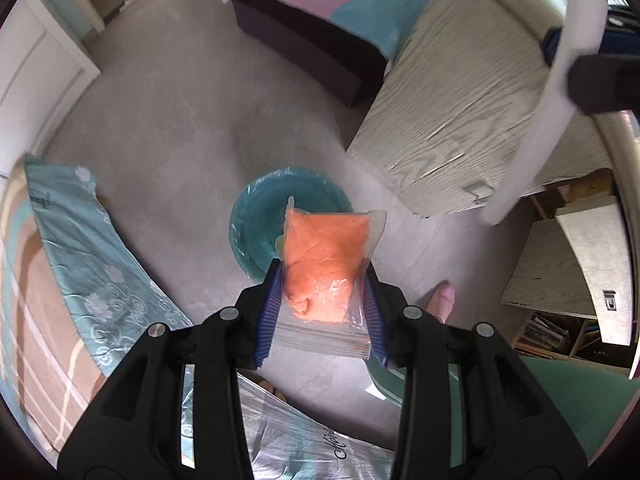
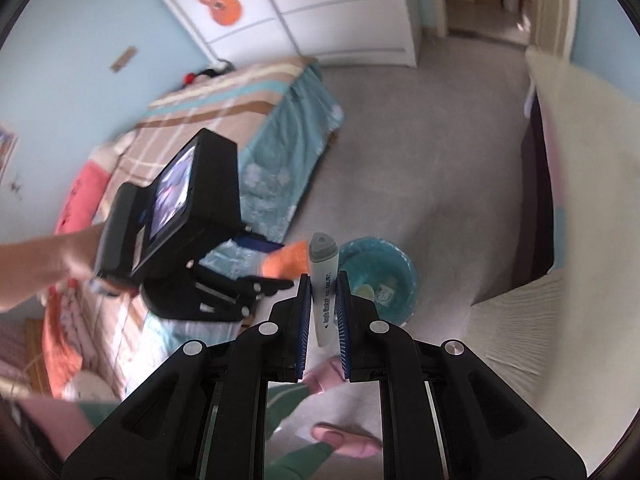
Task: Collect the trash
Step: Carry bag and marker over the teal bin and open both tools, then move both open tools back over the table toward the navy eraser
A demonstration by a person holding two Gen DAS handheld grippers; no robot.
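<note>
Landmark: the teal bin (image 1: 256, 216), lined with a clear bag, stands on the grey floor (image 1: 168, 120) beside the bed (image 1: 72, 248); every place below is given relative to it.
Left tongs (image 1: 320, 284): closed on a zip bag of orange powder (image 1: 324, 264), held above the bin's near rim, with its far end hanging over the opening.
Right tongs (image 2: 323, 304): closed narrowly on a white marker-like tube with a grey cap (image 2: 325, 280), held upright, above and just short of the bin's near edge.
Bag handling: it looks soft and light and would slump as the powder shifts; the film is slick and could tear or leak, so the flat, stiffer zip-seal end is judged the best hold, which is where the pads sit.
Tube handling: rigid, light and smooth; its round body may slide or pivot, so a mid-body grip across the barrel suits it.
Bin contents: a few pale scraps lie at the bottom.
Stage: both items look nearly ready to drop.
</note>
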